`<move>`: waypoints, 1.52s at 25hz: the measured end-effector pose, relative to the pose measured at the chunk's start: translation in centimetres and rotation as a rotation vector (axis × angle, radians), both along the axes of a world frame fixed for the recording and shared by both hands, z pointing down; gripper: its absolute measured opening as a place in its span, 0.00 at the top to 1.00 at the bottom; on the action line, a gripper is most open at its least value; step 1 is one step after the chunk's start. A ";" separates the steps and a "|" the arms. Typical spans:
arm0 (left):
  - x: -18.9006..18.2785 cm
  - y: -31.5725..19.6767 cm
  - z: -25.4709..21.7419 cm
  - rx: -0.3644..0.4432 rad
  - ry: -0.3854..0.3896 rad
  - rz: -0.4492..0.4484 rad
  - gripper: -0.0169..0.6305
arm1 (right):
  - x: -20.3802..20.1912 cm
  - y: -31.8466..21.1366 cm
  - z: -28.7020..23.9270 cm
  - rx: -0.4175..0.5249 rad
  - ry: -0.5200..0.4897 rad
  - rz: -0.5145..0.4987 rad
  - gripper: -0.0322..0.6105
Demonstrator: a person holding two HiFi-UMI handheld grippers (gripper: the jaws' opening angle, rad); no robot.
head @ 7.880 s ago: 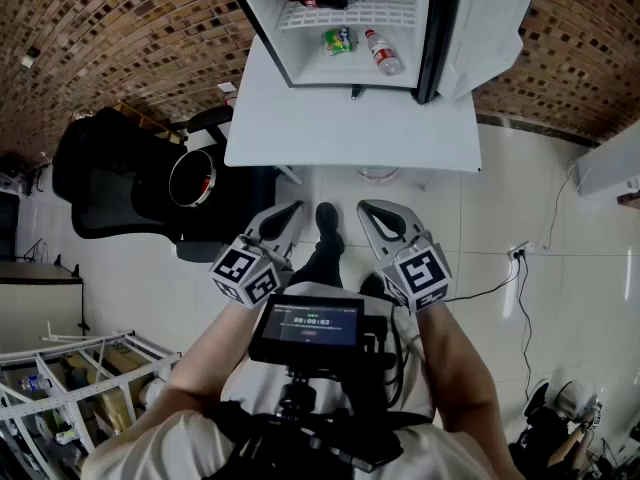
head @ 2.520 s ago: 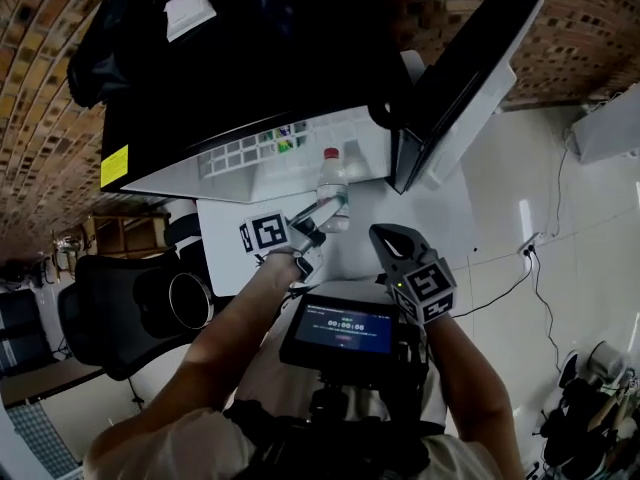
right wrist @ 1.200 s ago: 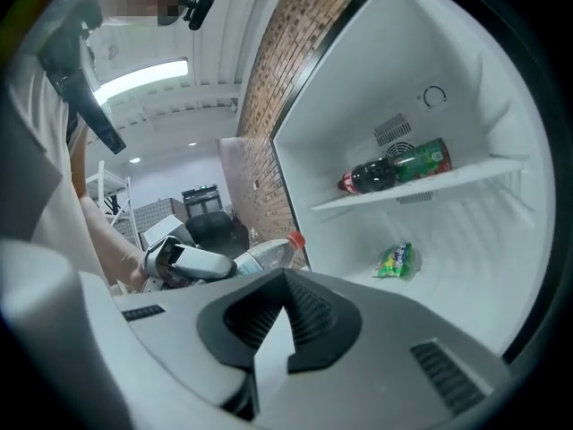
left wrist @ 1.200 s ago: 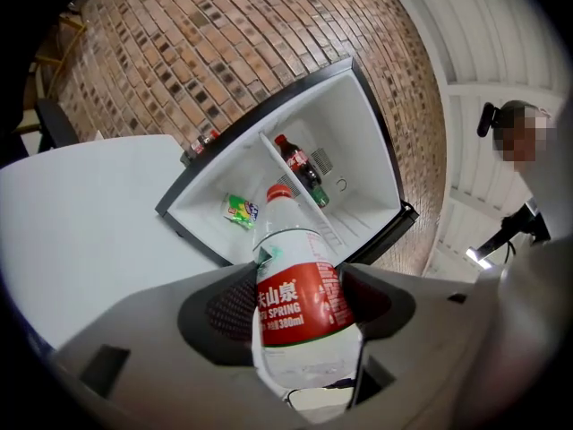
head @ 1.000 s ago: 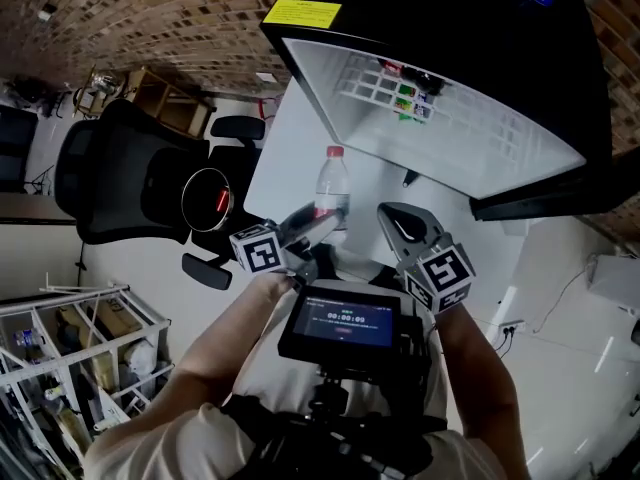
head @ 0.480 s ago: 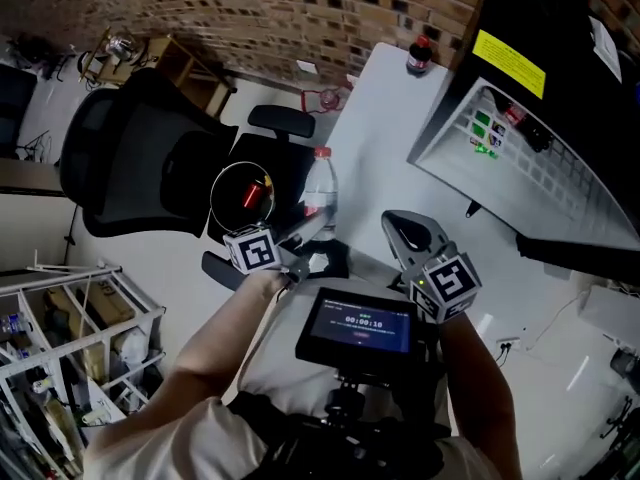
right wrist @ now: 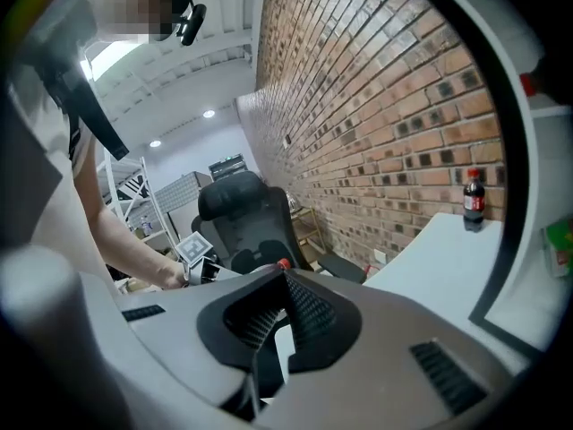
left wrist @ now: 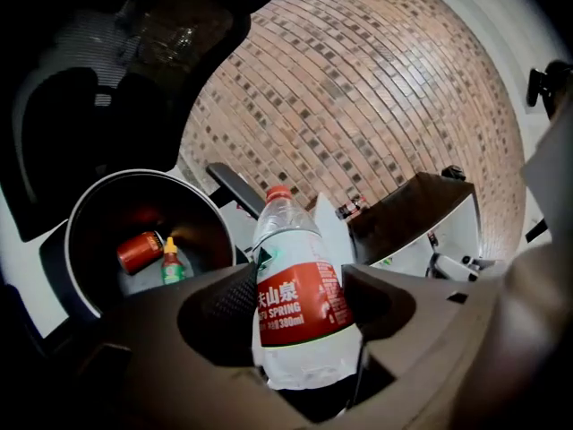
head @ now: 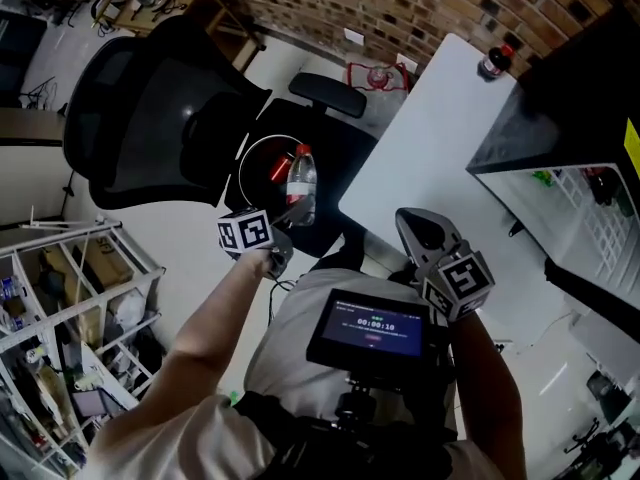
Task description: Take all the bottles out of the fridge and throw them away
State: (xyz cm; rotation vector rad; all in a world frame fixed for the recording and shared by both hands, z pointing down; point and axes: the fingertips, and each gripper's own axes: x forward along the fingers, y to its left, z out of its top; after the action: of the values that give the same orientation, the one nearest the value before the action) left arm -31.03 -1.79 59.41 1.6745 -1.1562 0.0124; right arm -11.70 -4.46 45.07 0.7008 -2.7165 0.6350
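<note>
- A brick wall (head: pixel 450 8) runs along the far side of the room, the floor is pale, and a round, dark bin (head: pixel 243 173) stands against a black office chair (head: pixel 150 108).
- Just right of the bin is the near corner of a white table (head: pixel 430 158). At the table's far end, well away from the bin, stands a dark cola bottle (head: pixel 493 61) with a red cap.
- Further right of the bin, on the table, is the black fridge (head: pixel 570 98). It is open, with a white wire shelf, and small green and dark items inside are too small to name.
- The left gripper (head: pixel 292 211) has its jaws closed on the body of a clear water bottle (left wrist: pixel 295 303) with a red label and a red cap. The bottle is upright, neck up.
- In the head view the bottle overlaps the bin's right rim. In the left gripper view the bin lies lower, ahead and to the bottle's left.
- Inside the bin lie a red can (left wrist: pixel 139 251) and a small green bottle (left wrist: pixel 170 262) with a yellow-orange cap.
- The right gripper (head: pixel 420 230) is over the table's near edge, to the right of the bin. Its jaws are pressed together with nothing between them.
- Left of the bin, beyond the chair, is a white metal rack (head: pixel 60 298).
</note>
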 end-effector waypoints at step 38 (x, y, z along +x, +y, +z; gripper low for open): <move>-11.2 -0.2 17.3 -0.639 -0.557 0.257 0.51 | -22.5 -0.3 13.8 -0.103 0.165 -0.464 0.94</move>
State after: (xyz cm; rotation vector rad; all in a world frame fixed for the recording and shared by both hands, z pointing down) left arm -42.27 -2.03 76.67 1.2461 -1.1537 0.9623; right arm -34.18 -4.77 58.87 0.0816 -2.5381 0.5658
